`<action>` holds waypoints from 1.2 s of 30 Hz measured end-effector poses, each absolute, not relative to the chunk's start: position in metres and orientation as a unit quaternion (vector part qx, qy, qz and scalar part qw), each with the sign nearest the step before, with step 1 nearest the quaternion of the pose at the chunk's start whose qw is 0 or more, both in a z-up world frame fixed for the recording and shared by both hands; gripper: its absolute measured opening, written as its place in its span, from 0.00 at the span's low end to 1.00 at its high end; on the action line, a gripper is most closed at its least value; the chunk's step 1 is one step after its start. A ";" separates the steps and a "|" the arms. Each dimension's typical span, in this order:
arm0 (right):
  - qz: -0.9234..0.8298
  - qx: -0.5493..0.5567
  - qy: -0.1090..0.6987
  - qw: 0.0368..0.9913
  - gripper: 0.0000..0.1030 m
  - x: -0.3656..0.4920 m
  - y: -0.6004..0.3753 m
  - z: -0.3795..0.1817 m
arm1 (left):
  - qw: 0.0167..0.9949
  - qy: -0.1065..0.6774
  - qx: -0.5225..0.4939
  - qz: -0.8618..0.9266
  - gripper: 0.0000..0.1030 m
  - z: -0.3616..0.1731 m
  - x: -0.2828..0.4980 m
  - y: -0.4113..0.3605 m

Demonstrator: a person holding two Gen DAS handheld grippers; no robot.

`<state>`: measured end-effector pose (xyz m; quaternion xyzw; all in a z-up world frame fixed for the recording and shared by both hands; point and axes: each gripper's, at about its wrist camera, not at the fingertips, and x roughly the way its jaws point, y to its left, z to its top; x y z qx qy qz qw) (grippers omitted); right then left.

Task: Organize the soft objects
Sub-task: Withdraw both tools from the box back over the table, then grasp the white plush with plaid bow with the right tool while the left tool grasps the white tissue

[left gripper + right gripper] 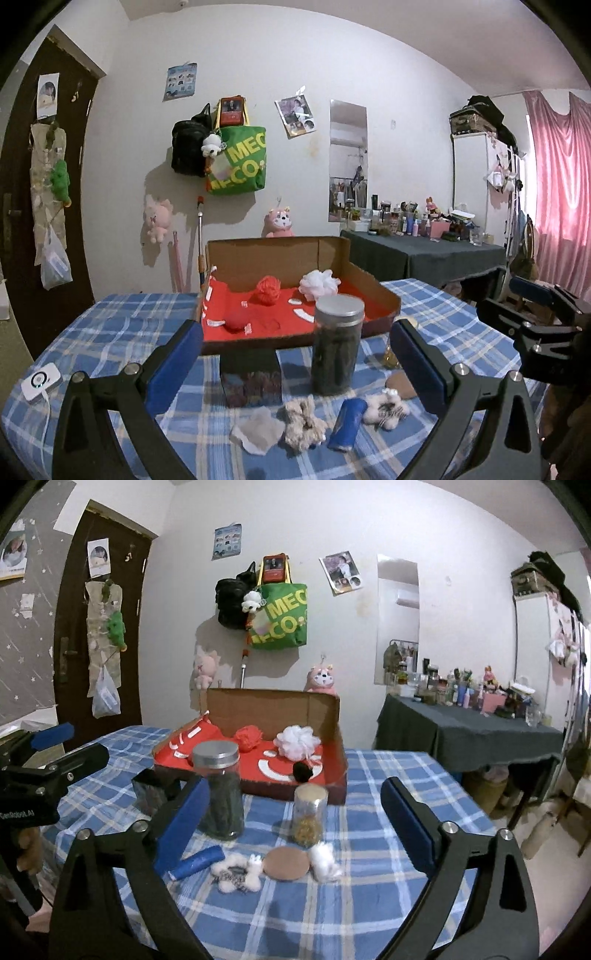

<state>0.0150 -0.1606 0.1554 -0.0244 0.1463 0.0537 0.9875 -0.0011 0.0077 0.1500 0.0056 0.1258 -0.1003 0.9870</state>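
A cardboard box (pixel 373 284) with a red lining stands mid-table and holds a red pouf (pixel 268 290), a white pouf (pixel 319 282) and a dark pompom (pixel 303 770). Soft pieces lie along the near edge: a white pad (pixel 257 430), a beige scrunchie (pixel 303 424), a blue roll (pixel 347 424), a fluffy white scrunchie (pixel 386 408), a round brown puff (pixel 287 863) and a cotton wad (pixel 325 862). My left gripper (pixel 297 332) is open above them with nothing between its fingers. My right gripper (pixel 295 786) is open too, beside the left one.
A tall grey-lidded jar (pixel 337 347), a small jar (pixel 309 818) and a dark box (pixel 251 378) stand between the soft pieces and the cardboard box. A white device (pixel 40 380) lies at the table's left edge. A cluttered dark table (pixel 461 731) stands at the right.
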 end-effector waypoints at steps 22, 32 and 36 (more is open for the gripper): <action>0.071 -0.011 0.258 0.964 0.94 0.044 -0.145 0.071 | 0.969 0.233 -0.006 -0.081 1.00 0.064 0.021 0.009; 0.083 -0.014 0.283 0.956 0.94 0.056 -0.139 0.060 | 0.963 0.258 -0.012 -0.076 1.00 0.054 0.033 0.017; 0.089 -0.018 0.296 0.951 0.94 0.063 -0.134 0.057 | 0.959 0.272 -0.015 -0.075 1.00 0.052 0.039 0.024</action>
